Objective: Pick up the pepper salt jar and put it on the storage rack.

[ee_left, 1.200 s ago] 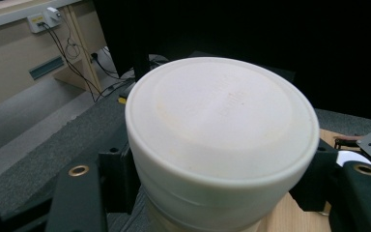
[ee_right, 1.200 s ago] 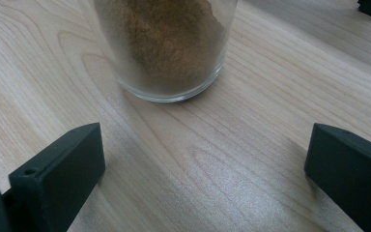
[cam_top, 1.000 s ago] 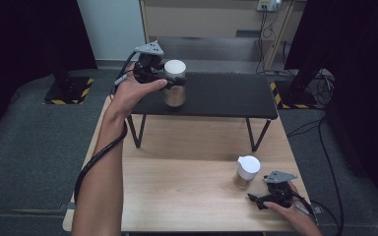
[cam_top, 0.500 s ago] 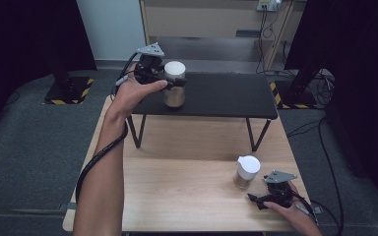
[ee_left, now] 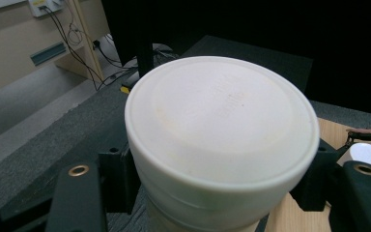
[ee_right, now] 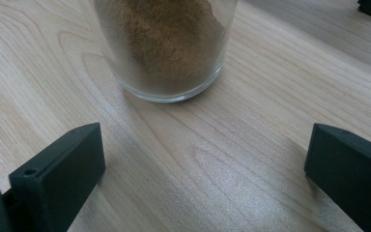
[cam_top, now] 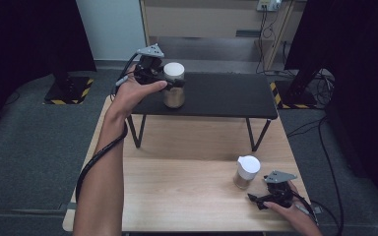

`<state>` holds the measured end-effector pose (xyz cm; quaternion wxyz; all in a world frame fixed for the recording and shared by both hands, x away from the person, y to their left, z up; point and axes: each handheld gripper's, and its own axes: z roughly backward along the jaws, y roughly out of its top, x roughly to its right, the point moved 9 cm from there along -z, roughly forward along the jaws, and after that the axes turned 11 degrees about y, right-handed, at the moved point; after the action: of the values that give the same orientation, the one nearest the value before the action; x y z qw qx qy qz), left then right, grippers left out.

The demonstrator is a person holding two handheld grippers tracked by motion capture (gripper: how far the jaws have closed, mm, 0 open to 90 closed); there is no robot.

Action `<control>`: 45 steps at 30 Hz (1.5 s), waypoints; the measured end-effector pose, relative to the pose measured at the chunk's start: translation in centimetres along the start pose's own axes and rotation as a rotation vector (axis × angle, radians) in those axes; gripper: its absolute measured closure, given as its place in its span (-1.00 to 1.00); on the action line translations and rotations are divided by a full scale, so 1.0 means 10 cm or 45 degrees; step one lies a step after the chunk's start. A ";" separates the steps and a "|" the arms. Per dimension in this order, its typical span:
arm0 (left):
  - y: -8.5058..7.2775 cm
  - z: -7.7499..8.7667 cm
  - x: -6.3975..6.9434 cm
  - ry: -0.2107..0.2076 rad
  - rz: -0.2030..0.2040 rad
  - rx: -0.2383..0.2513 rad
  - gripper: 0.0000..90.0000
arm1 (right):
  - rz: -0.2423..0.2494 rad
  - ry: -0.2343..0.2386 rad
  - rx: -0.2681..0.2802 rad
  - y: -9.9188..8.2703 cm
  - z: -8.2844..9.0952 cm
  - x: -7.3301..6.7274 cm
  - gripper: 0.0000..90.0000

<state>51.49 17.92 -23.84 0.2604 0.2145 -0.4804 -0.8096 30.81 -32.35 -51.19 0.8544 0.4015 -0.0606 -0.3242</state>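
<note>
**Two jars, one gripped on the black shelf, one free on the wood**

The light wooden surface [cam_top: 177, 196] lies largely bare, with wide room from its middle toward 9 o'clock. Standing on it, the black raised shelf [cam_top: 226, 96] spans the far half; its top is open from the centre out to the 3 o'clock edge.

At the shelf's 10 o'clock corner, close to the left and near edges, stands a white-lidded jar [cam_top: 173, 86]. The left gripper [cam_top: 170, 81] has its fingers [ee_left: 118, 176] closed on the jar just under the lid, one on each side, holding it upright.

A second white-lidded jar [cam_top: 246, 172], with brown powder inside, stands on the wooden surface at about 4 o'clock, set back from the near and right edges. The right gripper [cam_top: 256, 200] rests just nearer, at 5 o'clock, its fingers [ee_right: 60, 169] spread wide and holding nothing, the jar's glass base [ee_right: 166, 58] a little beyond their tips with bare wood between.
</note>
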 end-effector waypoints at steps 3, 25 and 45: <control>0.00 0.00 0.00 -0.003 0.000 0.000 -0.28 | 0.000 0.000 0.000 0.00 0.00 0.00 -0.97; -0.03 0.04 0.00 0.029 -0.001 0.047 -0.83 | 0.000 0.000 0.000 0.00 0.00 0.00 -0.96; -0.27 0.50 0.04 0.162 0.011 0.062 -0.99 | -0.001 -0.002 0.000 0.00 0.00 0.00 -0.97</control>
<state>47.65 22.11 -24.07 0.2888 0.2696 -0.4833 -0.7813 30.80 -32.34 -51.19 0.8544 0.4012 -0.0609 -0.3246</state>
